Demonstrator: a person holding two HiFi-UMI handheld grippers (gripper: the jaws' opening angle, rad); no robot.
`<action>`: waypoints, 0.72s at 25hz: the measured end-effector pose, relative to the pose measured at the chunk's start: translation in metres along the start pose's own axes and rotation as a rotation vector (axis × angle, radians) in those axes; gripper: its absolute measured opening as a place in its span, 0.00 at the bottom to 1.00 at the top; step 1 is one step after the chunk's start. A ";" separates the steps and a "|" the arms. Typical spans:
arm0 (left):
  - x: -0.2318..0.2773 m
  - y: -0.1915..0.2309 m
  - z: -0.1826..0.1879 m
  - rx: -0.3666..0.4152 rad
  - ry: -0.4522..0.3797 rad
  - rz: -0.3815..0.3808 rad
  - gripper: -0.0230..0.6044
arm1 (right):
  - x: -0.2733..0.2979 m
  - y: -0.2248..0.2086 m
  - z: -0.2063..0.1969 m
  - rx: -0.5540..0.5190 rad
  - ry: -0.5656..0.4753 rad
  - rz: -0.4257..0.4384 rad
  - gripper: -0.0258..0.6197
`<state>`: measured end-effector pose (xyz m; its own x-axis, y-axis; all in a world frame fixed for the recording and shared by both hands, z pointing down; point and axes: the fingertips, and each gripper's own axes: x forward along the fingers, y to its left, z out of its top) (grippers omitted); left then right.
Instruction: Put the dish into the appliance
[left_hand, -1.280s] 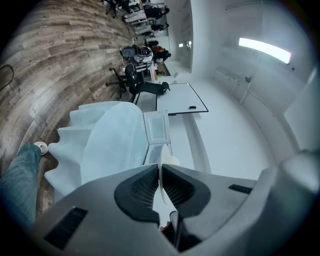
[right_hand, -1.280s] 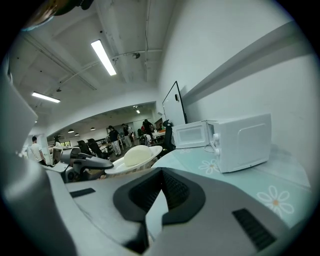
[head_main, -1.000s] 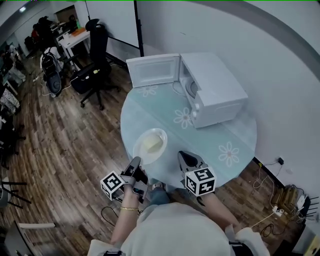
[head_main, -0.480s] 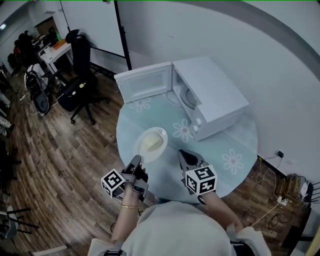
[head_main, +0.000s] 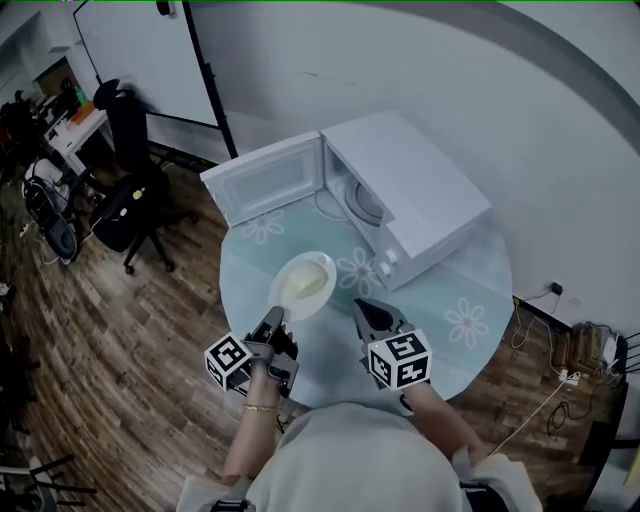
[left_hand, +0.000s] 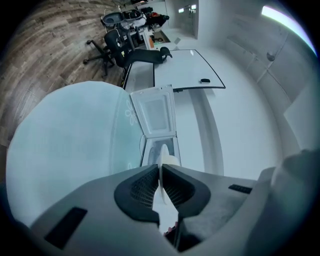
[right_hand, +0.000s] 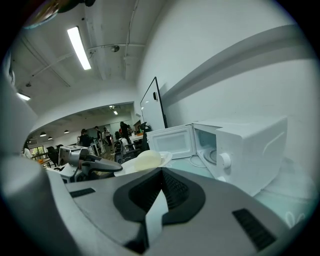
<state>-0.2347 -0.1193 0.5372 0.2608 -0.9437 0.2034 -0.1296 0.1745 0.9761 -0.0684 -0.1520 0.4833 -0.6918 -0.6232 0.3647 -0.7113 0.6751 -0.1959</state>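
Gripping a white dish (head_main: 286, 304) by its near rim, the left gripper (head_main: 274, 318) holds it over a round glass table (head_main: 440, 290) printed with pale flowers, in an office with a wood-plank floor (head_main: 100, 330). At the table's far side stands a white microwave (head_main: 420, 190), its door (head_main: 262, 180) swung wide to the left and the turntable showing inside. The dish is between the person and the open microwave, outside it and near its front. Whether the dish's far edge touches the glass cannot be told. The left gripper view shows the rim clamped edge-on between the dark pads. The right gripper (head_main: 366, 308) is just beside the dish on the right, apart from it, its jaws closed together on nothing. Each gripper carries a cube (head_main: 399, 360) with black-and-white square markers. A pale yellow lump of food (head_main: 305, 284) lies on the dish. Any print by the microwave's knobs (head_main: 385, 262) is too small to read
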 end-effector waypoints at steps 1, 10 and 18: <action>0.006 0.000 0.002 0.001 0.012 0.003 0.09 | 0.003 -0.002 0.000 0.006 0.001 -0.009 0.05; 0.055 0.001 0.015 0.021 0.092 0.017 0.09 | 0.022 -0.007 0.003 0.031 0.030 -0.053 0.05; 0.104 0.006 0.025 0.053 0.124 0.010 0.09 | 0.034 -0.011 0.004 0.018 0.037 -0.062 0.05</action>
<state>-0.2325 -0.2238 0.5620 0.3754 -0.8994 0.2240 -0.1820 0.1655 0.9693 -0.0840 -0.1820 0.4945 -0.6415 -0.6482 0.4102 -0.7550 0.6281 -0.1882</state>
